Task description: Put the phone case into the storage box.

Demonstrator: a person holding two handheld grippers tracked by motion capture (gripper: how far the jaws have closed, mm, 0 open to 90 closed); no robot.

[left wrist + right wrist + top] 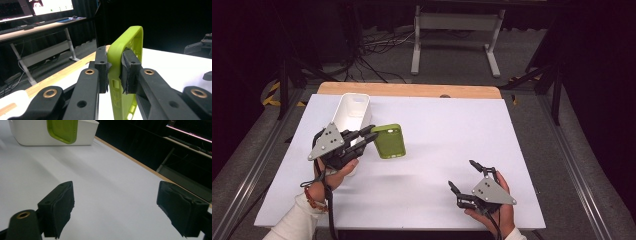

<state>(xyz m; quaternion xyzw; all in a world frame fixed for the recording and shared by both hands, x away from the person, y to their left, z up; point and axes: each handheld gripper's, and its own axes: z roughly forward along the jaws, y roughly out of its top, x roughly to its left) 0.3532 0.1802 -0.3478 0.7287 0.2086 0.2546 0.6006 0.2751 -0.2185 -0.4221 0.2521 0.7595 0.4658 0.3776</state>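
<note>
Left tongs (368, 134) clenched on green phone case's (389, 141) 9 o'clock rim, right tongs (465, 176) released; case likely light, flexible, so grip rim firmly.

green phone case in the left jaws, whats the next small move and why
Probably carry the lime-green rubbery phone case sideways over the white rectangular plastic bin beside it: the left gripper is shut on its edge above the table, and the right gripper rests open, apart.

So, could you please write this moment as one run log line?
left gripper: shut on green rubber phone case | case: lifted beside white plastic bin | right gripper: open, empty
</note>
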